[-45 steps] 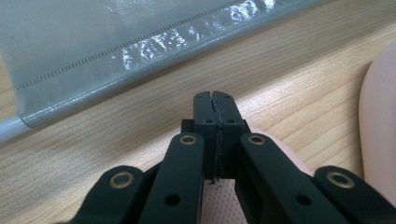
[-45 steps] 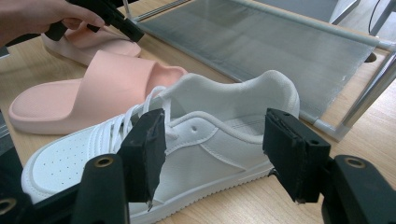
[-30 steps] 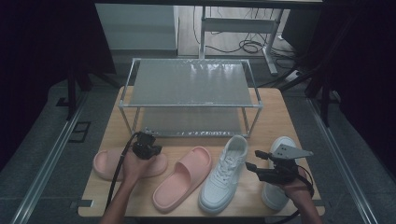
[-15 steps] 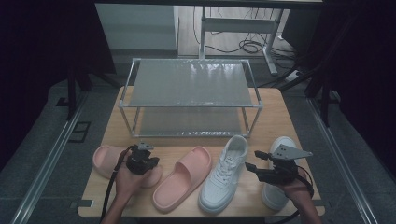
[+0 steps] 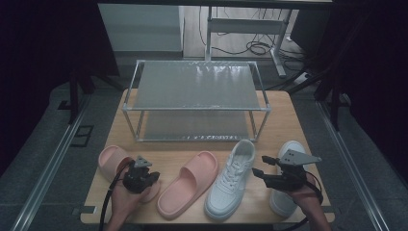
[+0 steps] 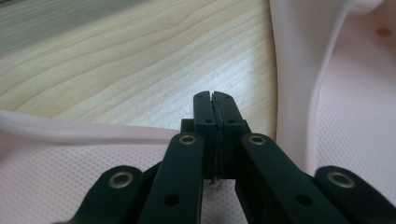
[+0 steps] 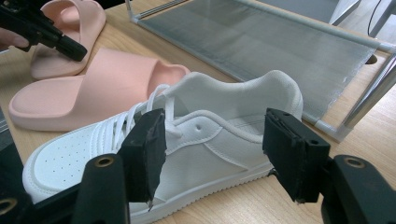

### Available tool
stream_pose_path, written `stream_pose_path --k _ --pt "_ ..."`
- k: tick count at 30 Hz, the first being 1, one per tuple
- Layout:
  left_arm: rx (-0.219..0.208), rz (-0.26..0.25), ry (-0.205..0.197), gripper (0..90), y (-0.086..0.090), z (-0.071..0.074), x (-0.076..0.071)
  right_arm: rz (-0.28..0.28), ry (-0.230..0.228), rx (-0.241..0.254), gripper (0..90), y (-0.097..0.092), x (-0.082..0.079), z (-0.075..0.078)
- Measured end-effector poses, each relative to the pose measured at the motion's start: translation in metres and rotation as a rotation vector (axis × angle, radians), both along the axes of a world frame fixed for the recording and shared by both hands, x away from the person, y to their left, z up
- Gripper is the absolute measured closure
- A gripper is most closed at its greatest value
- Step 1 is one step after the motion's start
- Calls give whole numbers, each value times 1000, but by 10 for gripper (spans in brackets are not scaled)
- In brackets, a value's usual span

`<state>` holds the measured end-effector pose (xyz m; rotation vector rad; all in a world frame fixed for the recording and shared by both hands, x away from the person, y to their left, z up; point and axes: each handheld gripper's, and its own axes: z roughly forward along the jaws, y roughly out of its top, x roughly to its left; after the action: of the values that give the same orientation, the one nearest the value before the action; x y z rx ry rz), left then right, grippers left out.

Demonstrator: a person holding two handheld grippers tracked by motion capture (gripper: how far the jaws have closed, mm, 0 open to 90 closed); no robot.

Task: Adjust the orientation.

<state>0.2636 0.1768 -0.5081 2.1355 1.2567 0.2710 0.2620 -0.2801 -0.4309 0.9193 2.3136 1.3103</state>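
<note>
My left gripper, jaws clenched empty, hovers over the left pink slide on the counter; right gripper jaws released, framing the white sneaker, probably light, stiff-soled, best gripped by its heel collar.

**Black two-jaw grippers, brass rivets, grey plates**

The left black metal gripper has flat linkage arms pinned with brass-ringed rivets. The right black gripper carries thick, rough-edged rubber pads. Each has a grey three-cornered plate on top and trails a black cable.
</note>
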Motion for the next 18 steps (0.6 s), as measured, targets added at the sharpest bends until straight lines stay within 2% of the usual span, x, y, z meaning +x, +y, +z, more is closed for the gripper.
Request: stream_pose_path --k 7,15,17,18 --pt "-1 0 -1 897 7 0 -16 0 3 2 400 0 0 0" --pt "-9 7 -1 893 15 0 -28 1 1 1 400 1 0 0" --pt "-9 9 -5 888 16 0 -29 1 1 -3 400 1 0 0" --pt "-9 15 -20 889 18 3 -31 2 1 -3 400 1 0 0"
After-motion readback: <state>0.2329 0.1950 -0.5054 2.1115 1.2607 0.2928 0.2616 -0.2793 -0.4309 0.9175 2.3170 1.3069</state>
